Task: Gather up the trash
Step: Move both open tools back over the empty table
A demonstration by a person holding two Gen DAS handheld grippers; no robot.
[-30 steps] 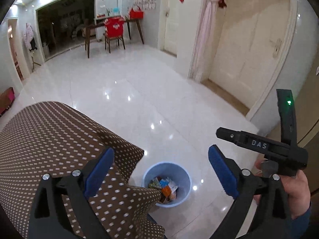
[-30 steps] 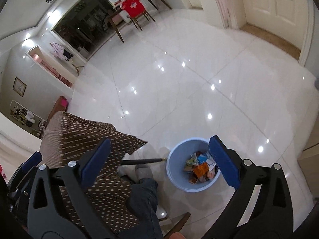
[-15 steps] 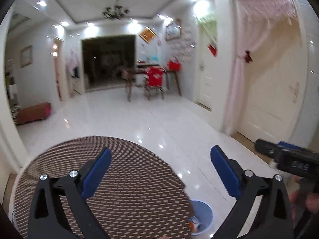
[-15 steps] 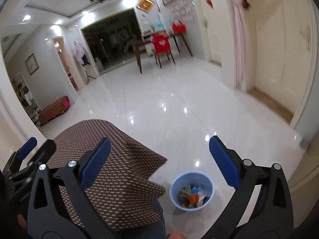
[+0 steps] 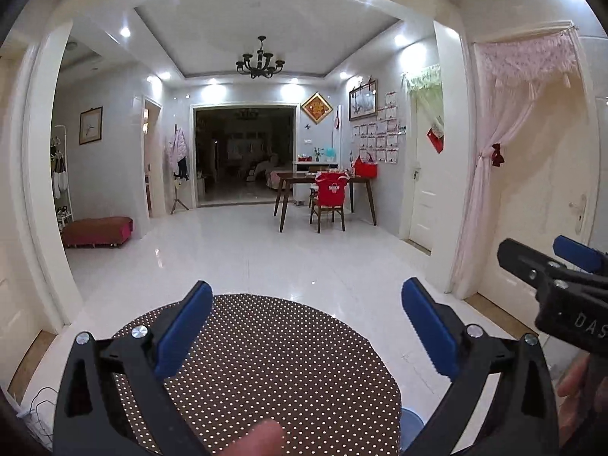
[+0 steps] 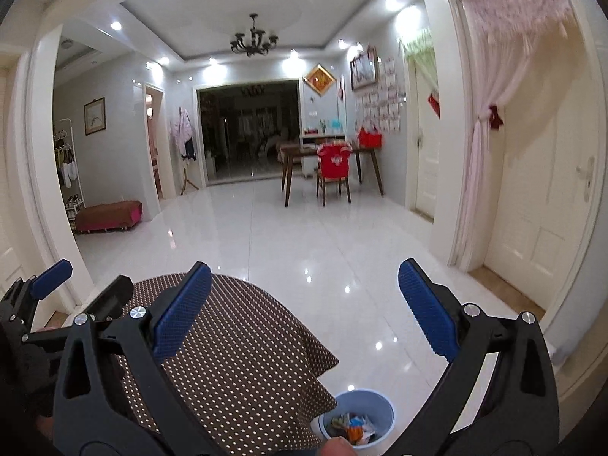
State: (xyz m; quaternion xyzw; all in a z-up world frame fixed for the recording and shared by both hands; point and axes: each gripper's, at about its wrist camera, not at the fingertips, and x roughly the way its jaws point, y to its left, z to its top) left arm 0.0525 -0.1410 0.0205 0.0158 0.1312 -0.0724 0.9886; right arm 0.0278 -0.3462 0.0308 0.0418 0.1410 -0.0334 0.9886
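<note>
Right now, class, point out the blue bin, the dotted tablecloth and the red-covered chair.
Blue bin (image 6: 383, 416): right wrist view, right inner wall.
Dotted tablecloth (image 6: 247, 361): right wrist view, bare top.
Red-covered chair (image 5: 331, 189): left wrist view, red back cover.

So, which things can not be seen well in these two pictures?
- Round blue plastic trash bin: right wrist view shows its near rim cut by a fingertip and the brown dotted tablecloth; left wrist view shows only a sliver.
- Wrappers inside: too small to identify.
- Floor beneath the table: hidden by the cloth.
</note>
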